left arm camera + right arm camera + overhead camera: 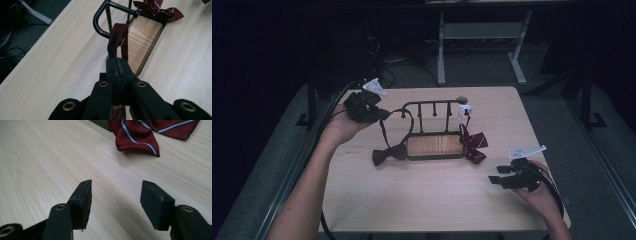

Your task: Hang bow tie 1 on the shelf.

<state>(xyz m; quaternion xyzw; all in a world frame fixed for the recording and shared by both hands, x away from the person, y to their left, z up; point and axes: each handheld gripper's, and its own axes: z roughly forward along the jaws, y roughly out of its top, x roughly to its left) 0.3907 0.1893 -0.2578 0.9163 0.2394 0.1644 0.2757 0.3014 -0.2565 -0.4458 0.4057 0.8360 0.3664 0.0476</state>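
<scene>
Bow tie lies left of centre on the table, beside the rack; left claw clamped on its strap, hooking it over the rack end; right claw apart, idle lower right; next: seat the loop, release.

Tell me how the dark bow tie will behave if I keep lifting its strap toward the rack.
Probably floppy: the strap hangs in a limp loop from the shut left gripper. The dark bow tie looks light, so it may dangle, swing and twist. The rack seems unlikely to tip.
</scene>
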